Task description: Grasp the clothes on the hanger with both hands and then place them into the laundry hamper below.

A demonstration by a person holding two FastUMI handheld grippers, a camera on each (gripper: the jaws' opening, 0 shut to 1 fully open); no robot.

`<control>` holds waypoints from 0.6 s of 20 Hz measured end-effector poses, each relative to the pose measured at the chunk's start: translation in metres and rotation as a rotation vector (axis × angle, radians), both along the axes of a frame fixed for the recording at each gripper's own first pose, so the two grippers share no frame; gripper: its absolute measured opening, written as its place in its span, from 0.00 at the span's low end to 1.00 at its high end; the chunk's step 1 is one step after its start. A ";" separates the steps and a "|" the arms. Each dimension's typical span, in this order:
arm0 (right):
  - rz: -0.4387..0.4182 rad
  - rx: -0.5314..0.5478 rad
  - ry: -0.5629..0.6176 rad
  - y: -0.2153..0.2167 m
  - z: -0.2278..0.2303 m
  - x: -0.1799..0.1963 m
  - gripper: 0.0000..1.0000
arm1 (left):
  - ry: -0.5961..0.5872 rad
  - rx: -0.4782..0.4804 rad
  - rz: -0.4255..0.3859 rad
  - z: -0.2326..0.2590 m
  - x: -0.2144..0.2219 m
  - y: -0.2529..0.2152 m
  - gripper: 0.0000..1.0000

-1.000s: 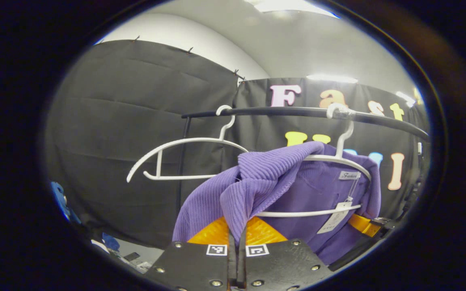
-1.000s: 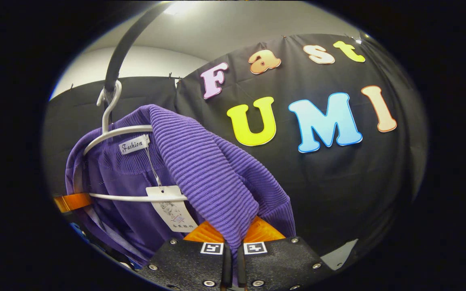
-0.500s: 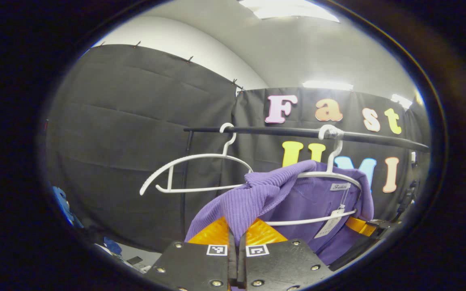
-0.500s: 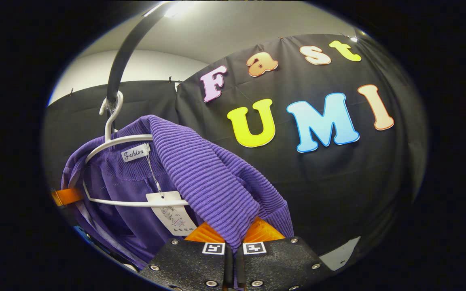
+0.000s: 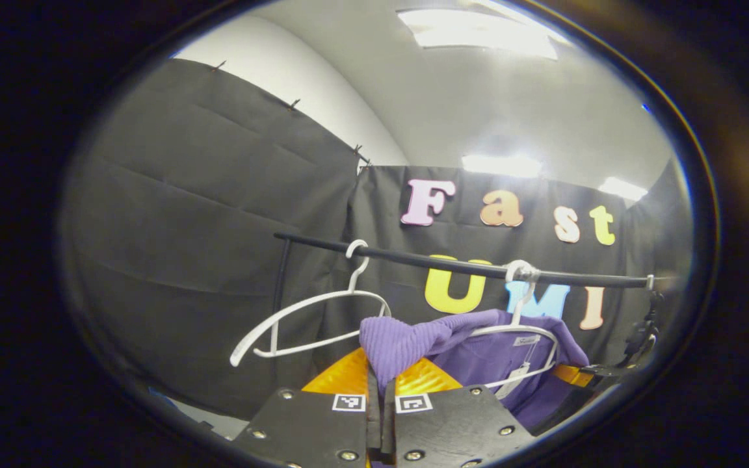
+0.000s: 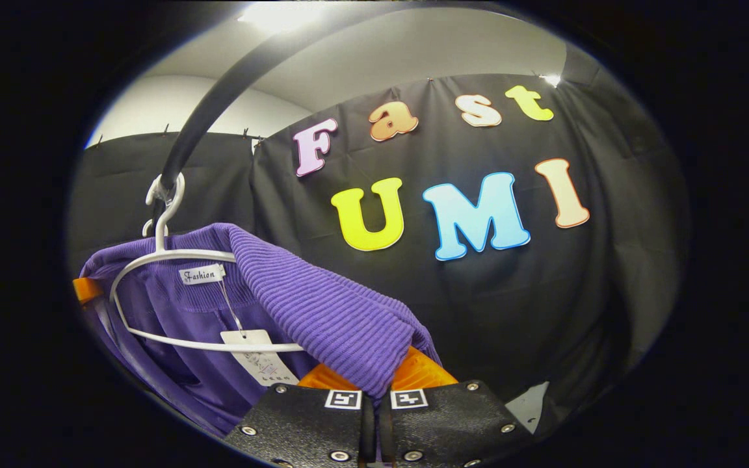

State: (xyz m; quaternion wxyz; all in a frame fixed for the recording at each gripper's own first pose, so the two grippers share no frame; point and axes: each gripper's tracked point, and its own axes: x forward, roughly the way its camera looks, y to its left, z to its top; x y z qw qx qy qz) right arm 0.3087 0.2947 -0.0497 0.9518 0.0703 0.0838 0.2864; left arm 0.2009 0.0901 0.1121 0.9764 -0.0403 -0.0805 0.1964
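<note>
Gripping purple sweater [image 6: 322,312]; both tools [image 5: 381,390] clamped

two white hangers [image 5: 313,318] [image 5: 523,325], one purple sweater [image 5: 478,354], one black rail [image 5: 465,265], two grippers [image 5: 381,383] [image 6: 374,383]

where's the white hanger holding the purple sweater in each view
Left gripper view: the white hanger is right of centre, low, under the black rail.
Right gripper view: the hanger is at the left, hooked on the same rail.
Shared landmark: the purple sweater.
</note>
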 end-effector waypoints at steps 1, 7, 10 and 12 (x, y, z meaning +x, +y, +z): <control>-0.017 -0.010 -0.011 -0.002 0.002 -0.010 0.02 | -0.001 -0.005 -0.011 0.002 0.002 0.006 0.01; -0.095 -0.021 -0.026 -0.003 0.005 -0.053 0.02 | -0.028 -0.028 -0.108 0.022 0.014 0.035 0.01; -0.127 -0.024 -0.042 -0.001 0.012 -0.065 0.03 | -0.022 -0.004 -0.149 0.024 0.018 0.040 0.01; -0.143 -0.023 -0.042 0.003 0.015 -0.073 0.02 | -0.018 0.000 -0.182 0.025 0.017 0.045 0.02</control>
